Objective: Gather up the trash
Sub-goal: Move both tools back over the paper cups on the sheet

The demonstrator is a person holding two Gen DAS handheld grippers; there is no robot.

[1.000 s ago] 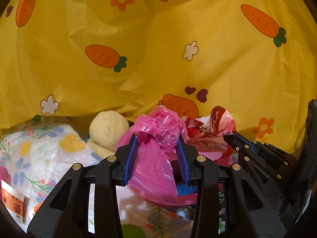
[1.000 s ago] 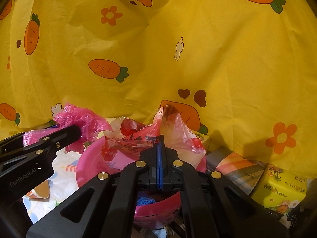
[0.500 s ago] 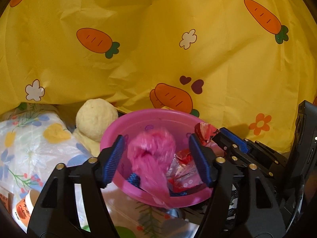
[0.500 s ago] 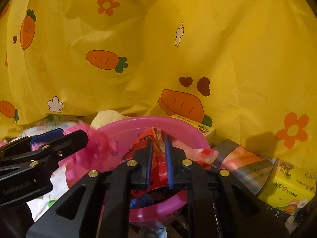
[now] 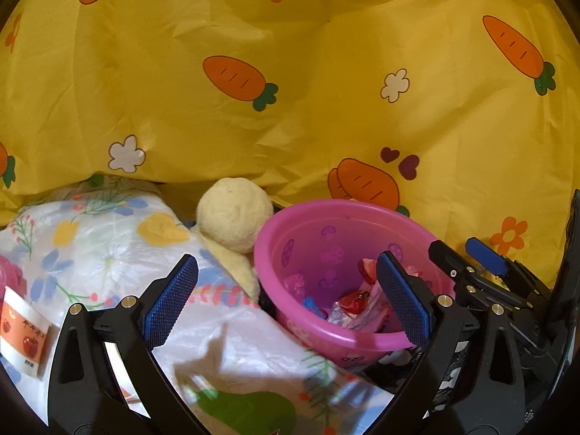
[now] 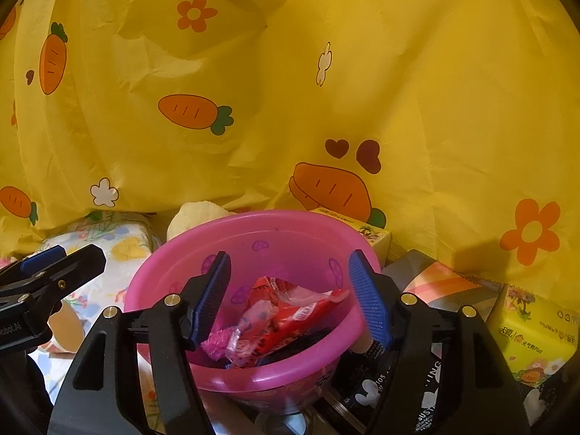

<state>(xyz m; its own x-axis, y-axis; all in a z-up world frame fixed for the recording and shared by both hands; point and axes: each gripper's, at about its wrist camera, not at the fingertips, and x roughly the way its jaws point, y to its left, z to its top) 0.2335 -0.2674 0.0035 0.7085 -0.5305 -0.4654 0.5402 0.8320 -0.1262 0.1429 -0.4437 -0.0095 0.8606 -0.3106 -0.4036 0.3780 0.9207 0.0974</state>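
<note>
Both tongs are released and gaping over the trash spot. Left tongs (image 5: 286,304) are opening, their blue ribbed pads spread as wide as they go, with nothing pinched between them; below the gap lie the flower-printed white plastic sheet (image 5: 108,239) and the near left side of the round pink plastic basin (image 5: 362,214). At the far left edge of that sheet sits a small white-and-orange packet with red apples printed on it (image 5: 23,330). Further right, a cream-coloured fuzzy ball (image 5: 233,214) rests just beside the basin's left rim, touching it or nearly so.

Inside the basin lies the collected trash: a crumpled bit of pink plastic bag (image 6: 217,340) at the left of the heap and a crinkled red-and-clear snack wrapper (image 6: 290,311) to its right, both loose on the bottom, along with a blue scrap I cannot identify.

Right tongs (image 6: 293,297) are also opening, pads standing apart above the basin's mouth; the wrapper shows between them but lower down, and neither pad presses on it.

Right of the basin sit a flat pack with rainbow stripes (image 6: 446,282) and a yellow tissue packet with printed characters (image 6: 533,326). Behind everything hangs a yellow cloth printed with carrots and flowers (image 6: 398,90).
</note>
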